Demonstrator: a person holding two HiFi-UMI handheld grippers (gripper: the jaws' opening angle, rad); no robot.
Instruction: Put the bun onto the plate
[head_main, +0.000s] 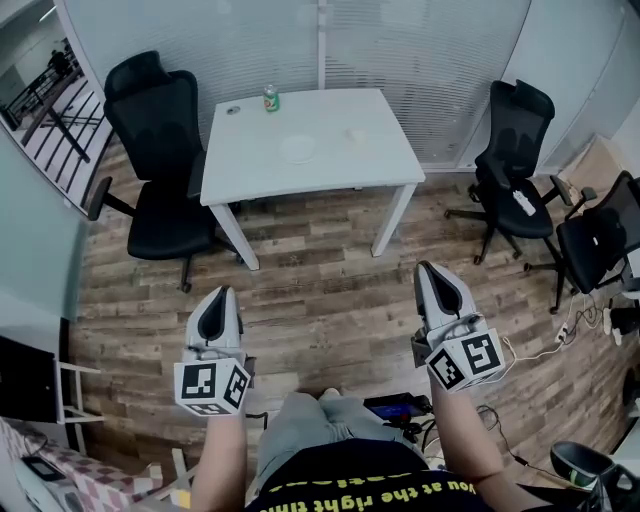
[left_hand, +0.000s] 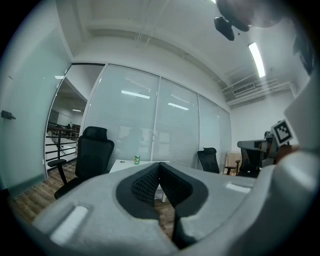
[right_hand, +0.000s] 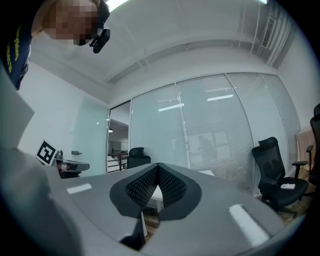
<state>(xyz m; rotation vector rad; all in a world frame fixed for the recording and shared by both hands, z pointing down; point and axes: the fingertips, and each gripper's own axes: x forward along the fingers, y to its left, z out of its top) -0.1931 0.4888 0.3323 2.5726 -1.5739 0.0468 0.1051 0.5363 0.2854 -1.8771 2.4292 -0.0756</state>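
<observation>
1. The left gripper (left_hand: 160, 166) is pressing its two jaws shut, and nothing is sitting between them.
2. The right gripper (right_hand: 158, 166) is doing the same: its jaws are touching and holding nothing.
3. The head view is showing both grippers from above. They are hanging side by side over the wooden floor (head_main: 320, 280), pointing at a white table (head_main: 375, 165) and well apart from it.
4. Only the head view is looking down on the table top. A white plate (head_main: 298, 148) is sitting near the middle. The small pale bun (head_main: 356, 133) is lying on the table to the right of the plate, near it but not touching it.
5. A green can (head_main: 271, 97) is standing at the far edge of the table. The left gripper view is also showing this can, but not the plate or the bun.
6. The right gripper view is showing only a corner of the table past its jaws.
7. A black chair (head_main: 150, 120) is standing left of the table, and two more chairs (head_main: 515, 140) are standing to the right.
</observation>
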